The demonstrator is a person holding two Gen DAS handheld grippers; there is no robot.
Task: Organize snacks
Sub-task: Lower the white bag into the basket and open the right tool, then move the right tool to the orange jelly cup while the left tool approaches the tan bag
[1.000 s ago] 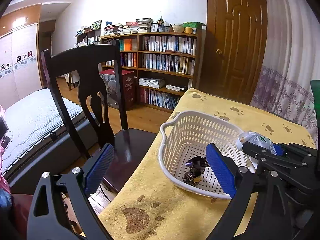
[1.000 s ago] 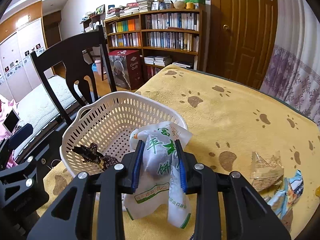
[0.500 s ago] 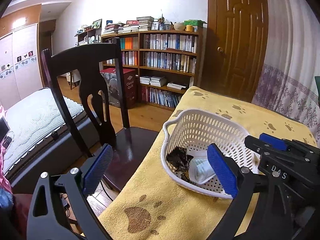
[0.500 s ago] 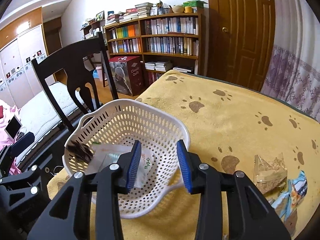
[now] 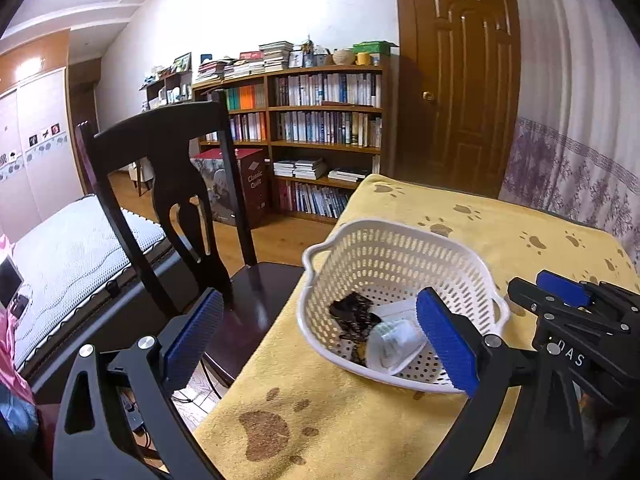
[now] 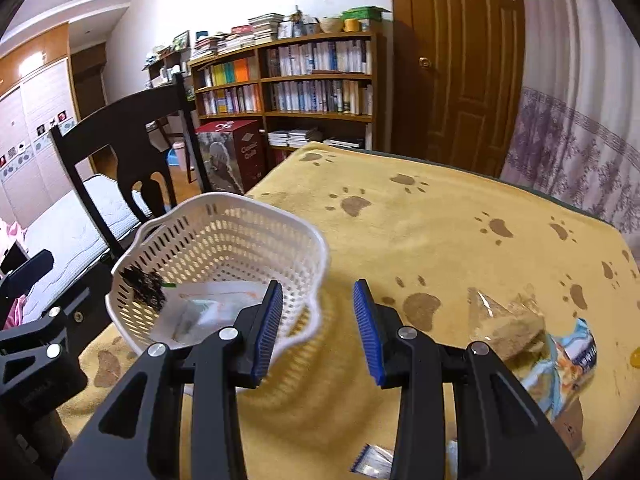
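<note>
A white perforated basket [image 5: 400,240] [image 6: 224,208] sits on the yellow paw-print cloth at the table's left edge. Inside lie a white-green snack bag [image 5: 394,336] [image 6: 204,312] and a dark wrapped snack [image 5: 354,314] [image 6: 144,282]. My right gripper [image 6: 318,332] is open and empty, just right of the basket's near rim. My left gripper [image 5: 316,340] is open wide and empty, near the basket's left side. On the cloth to the right lie a clear packet with a brown snack [image 6: 508,320] and a blue-white packet [image 6: 568,364].
A dark wooden chair [image 5: 172,200] stands against the table's left edge. A small blue-edged packet [image 6: 370,458] lies at the near edge under my right gripper. Bookshelf [image 5: 320,128], door and curtain stand behind the table; a bed is at left.
My right gripper opened and let the white-green bag fall into the basket, then drew back to the right. The left gripper stayed open and nearly still.
</note>
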